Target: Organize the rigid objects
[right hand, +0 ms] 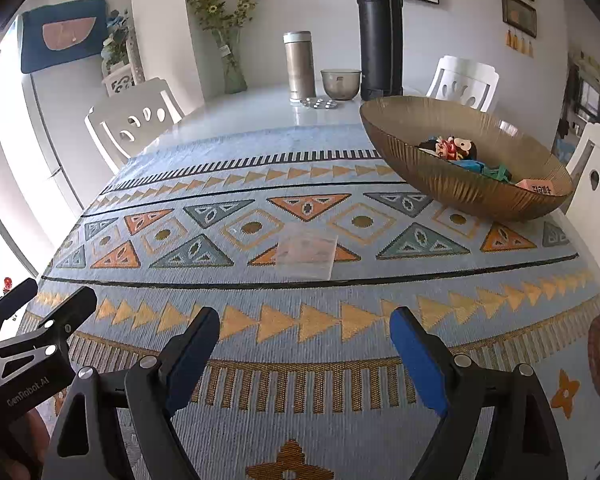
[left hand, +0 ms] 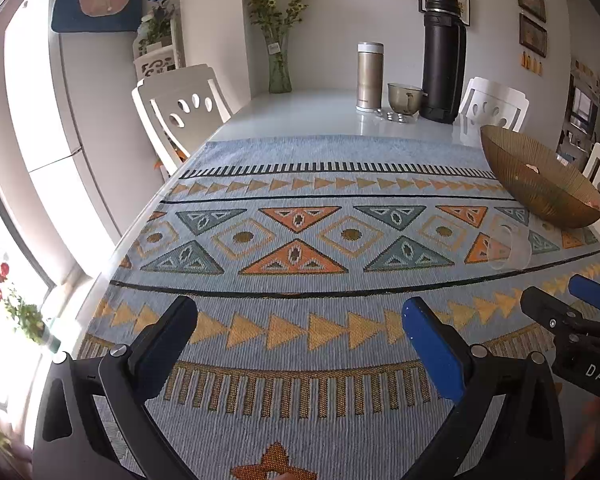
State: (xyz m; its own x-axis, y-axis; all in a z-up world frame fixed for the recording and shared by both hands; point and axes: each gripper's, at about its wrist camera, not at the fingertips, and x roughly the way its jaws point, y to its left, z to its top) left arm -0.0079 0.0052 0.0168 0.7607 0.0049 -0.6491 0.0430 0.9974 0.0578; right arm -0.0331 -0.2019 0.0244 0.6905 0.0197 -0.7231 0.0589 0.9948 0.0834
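A small clear plastic box (right hand: pixel 307 254), flat and square with see-through walls, lies on the woven cloth (right hand: pixel 260 184) in the middle of the surface, with nothing touching it. In the left wrist view the same box (left hand: pixel 509 247) appears at the right, just in front of the big bowl. This wide amber glass bowl (right hand: pixel 466 168) with fine ribs on its outside stands behind and to the right of the box, near the edge of the cloth. Inside it lie several small hard things: a little painted figure (right hand: pixel 454 147) with red and black colours, some teal pieces (right hand: pixel 496 172) and a pink block (right hand: pixel 538 188) with dark writing.

The cloth is a thick blue textile with a ribbed weave and rows of orange, yellow and grey triangles and diamonds. It covers the near part of a glossy white surface (right hand: pixel 260 116).

The right tool (right hand: pixel 304 336) hangs over the near cloth with its two black fingers and blue pads spread wide, nothing between them. The left tool (left hand: pixel 300 328) stands the same way, spread and empty, beside it.

At the far end of the surface stand a tall black flask (right hand: pixel 380 36) with a handle, a slim metal tumbler (right hand: pixel 299 66) with a pale lid, a small smoky glass bowl (right hand: pixel 341 83), and a foil pill strip (right hand: pixel 320 103) in front. A green glass vase (right hand: pixel 232 64) with yellow flowers stands at the far corner. White chairs (right hand: pixel 136 120) with cut-out backs stand around.
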